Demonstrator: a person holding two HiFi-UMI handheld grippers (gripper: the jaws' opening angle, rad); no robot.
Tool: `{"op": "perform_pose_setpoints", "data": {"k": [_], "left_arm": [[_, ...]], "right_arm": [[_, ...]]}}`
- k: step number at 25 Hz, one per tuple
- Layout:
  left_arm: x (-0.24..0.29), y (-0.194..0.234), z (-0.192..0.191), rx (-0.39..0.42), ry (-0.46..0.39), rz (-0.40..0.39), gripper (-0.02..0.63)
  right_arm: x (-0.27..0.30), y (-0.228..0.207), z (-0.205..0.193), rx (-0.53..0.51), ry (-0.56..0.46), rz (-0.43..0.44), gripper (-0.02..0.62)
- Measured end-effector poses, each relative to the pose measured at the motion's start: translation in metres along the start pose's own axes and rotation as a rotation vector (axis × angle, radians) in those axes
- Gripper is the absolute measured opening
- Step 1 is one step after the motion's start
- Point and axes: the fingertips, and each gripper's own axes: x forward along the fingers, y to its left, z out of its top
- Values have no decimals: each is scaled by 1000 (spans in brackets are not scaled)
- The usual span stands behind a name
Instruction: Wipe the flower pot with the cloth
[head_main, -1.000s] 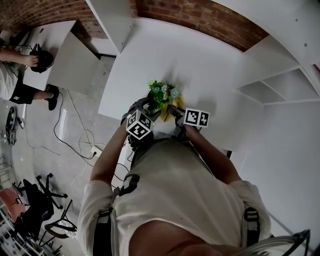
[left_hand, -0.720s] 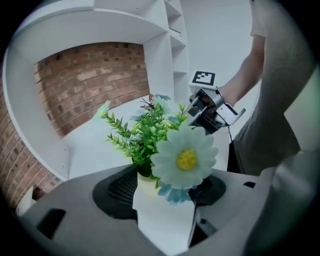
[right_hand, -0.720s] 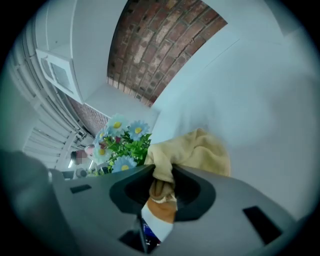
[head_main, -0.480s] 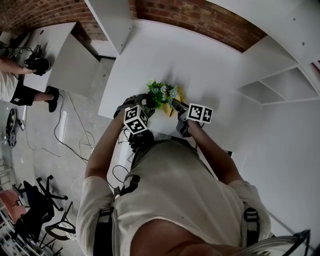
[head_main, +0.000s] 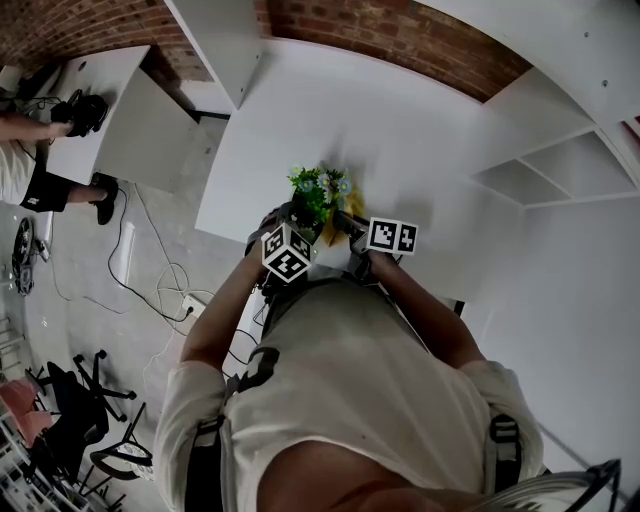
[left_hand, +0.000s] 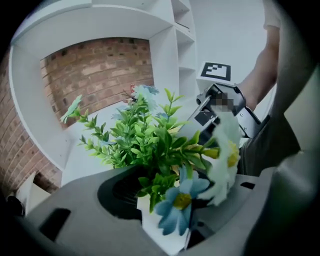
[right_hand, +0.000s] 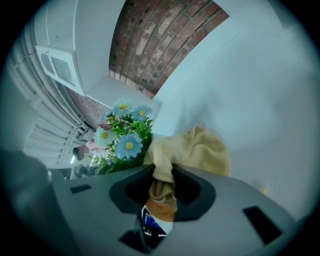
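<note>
A white worktop (head_main: 400, 130) runs up to a red brick wall (head_main: 400, 30), with white open shelving (head_main: 560, 170) to the right of the flower pot. To the pot's left the grey floor (head_main: 150, 200) carries loose cables, and farther that way another person (head_main: 20, 170) sits at a second white desk (head_main: 100, 90).

Both forearms reach forward from the body and meet at the worktop's near edge. The left gripper (left_hand: 165, 215) points steeply down; the right gripper (right_hand: 162, 187) is angled less steeply and sits just right of the pot.

The small white square flower pot (left_hand: 162, 227) stands between the left jaws, which have just been closing and now press on its sides. It holds an artificial green leafy plant (head_main: 318, 188) with blue and white daisies. The right jaws are nearly together, pinching a bunched yellow cloth (right_hand: 192, 147) whose loose part hangs out beside the plant, on the pot's right.
</note>
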Motion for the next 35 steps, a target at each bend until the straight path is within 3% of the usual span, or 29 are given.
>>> {"op": "perform_pose_setpoints", "data": {"k": [3,6,11,17,23,29,32,35], "left_arm": [[-8,1,-3,66,11,14,249],[-29,17,-9,75,-3,14,279],[-49,43,-16,10,-4,-81,321],[-18,34,-29,50,58,-145,319],[-13,33,-26,-61,-7,-49,318],[-11,25,-24,-238,-23,90,318],[-15,20,-25,-296,-32,104,318],[-19,12,-25,-305,-35,91,318]], "right_arm": [[-1,-2,2,-24,5,-11,98],[-1,-3,7,-38,12,-21,98],[0,-8,19,-44,4,-31,98],[5,-8,19,-44,10,-24,98],[4,-1,10,-26,5,-10,98],[4,5,-15,-1,48,14,97],[2,3,-15,4,52,14,97],[-2,0,-4,-16,27,-11,98]]}}
